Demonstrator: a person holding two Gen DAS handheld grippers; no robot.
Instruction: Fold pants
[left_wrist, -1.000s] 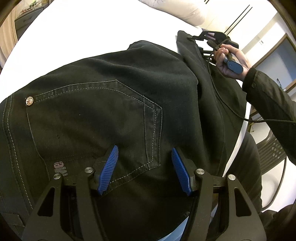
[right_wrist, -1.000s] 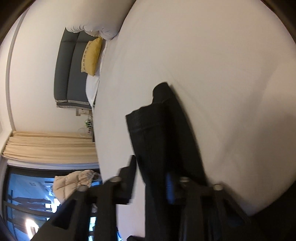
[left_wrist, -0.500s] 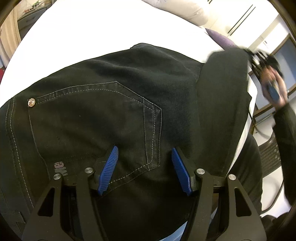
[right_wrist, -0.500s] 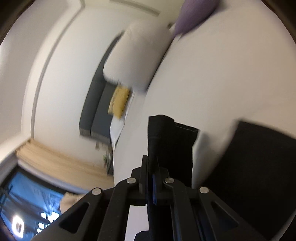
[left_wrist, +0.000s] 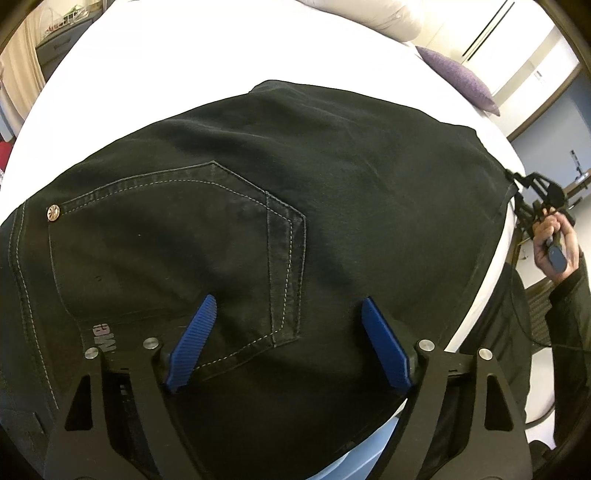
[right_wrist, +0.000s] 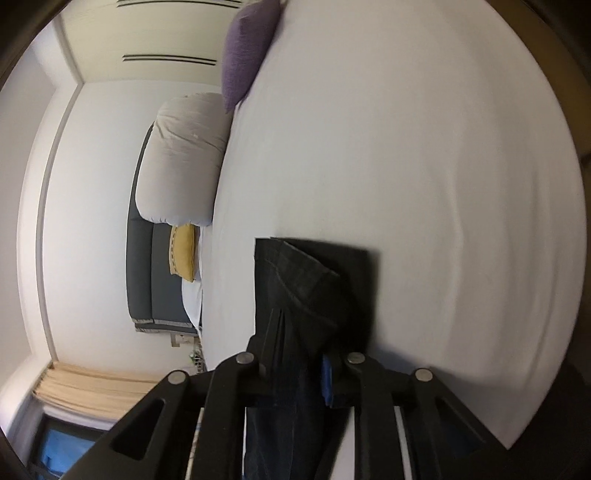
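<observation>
- The black pants (left_wrist: 295, 192) lay spread on the white bed (left_wrist: 177, 66), seat side up, with a back pocket (left_wrist: 177, 251) stitched in pale thread and a metal rivet (left_wrist: 53, 213) at the pocket's upper left corner.
- In the left wrist view the cloth covered most of the mattress, its far edge running toward the right side of the bed.
- The left tool (left_wrist: 288, 343) pointed steeply down over the seat of the pants; its jaws had just been opening and stood wide apart, the blue pads (left_wrist: 192, 347) to either side of the pocket's lower corner, gripping nothing.
- The right tool (right_wrist: 301, 373) held the hem end of a pant leg (right_wrist: 314, 280); the fabric ran up between its fingers and stuck out past them over the sheet.
- That tool's jaws had just eased a little wider, but the gap was narrow and the denim filled it, so the cloth looked clamped.
- In the left wrist view a hand (left_wrist: 554, 240) in a dark sleeve held the right tool at the far right edge of the pants, with a thin cable hanging from it.
- A purple cushion (right_wrist: 247, 48) and a white pillow (right_wrist: 181, 158) sat at the head of the bed.
- A yellow cushion (right_wrist: 183, 251) lay on a grey sofa (right_wrist: 142, 273) beyond, against a pale wall.
</observation>
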